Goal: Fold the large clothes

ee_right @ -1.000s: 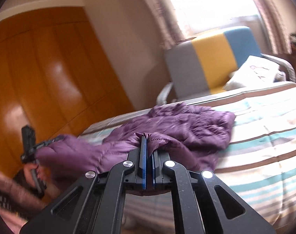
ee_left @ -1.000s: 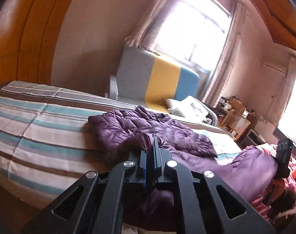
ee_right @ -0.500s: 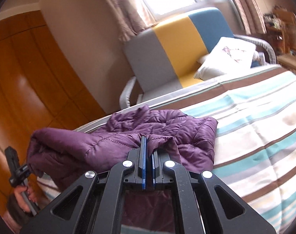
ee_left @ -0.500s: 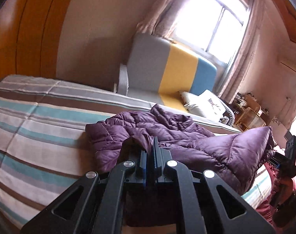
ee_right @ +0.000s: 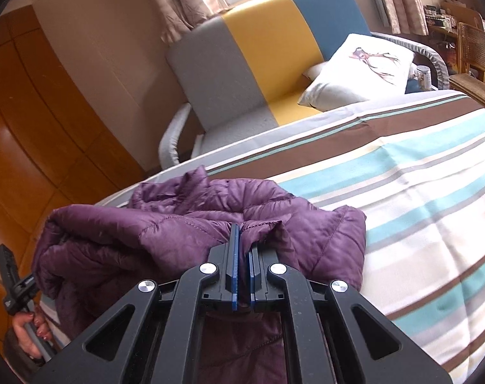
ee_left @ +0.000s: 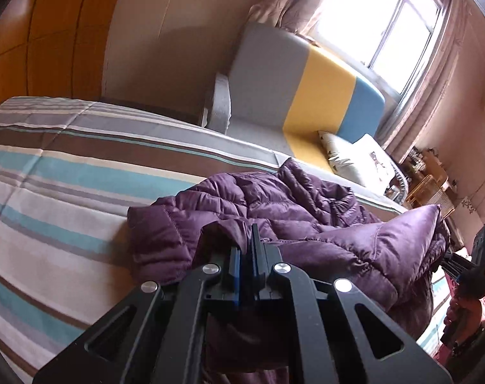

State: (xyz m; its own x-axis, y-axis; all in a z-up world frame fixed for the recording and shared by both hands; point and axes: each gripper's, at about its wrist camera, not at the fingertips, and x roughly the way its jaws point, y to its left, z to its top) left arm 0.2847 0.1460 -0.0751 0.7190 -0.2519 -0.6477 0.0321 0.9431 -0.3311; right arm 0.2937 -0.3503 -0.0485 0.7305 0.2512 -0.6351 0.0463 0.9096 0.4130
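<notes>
A striped bed (ee_left: 66,192) carries the purple jacket (ee_left: 274,204) near its edge. The left gripper (ee_left: 246,249) and right gripper (ee_right: 242,249) each clench a fold of jacket, lifted off the bed.

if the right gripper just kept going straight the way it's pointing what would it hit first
Most likely the purple jacket itself: the right gripper is shut on a fold of it, and more of it is bunched just ahead. Past that lies the striped bed, though depth is hard to judge.

Purple jacket (ee_left: 306,211); teal-brown striped bedspread (ee_left: 66,192)
</notes>
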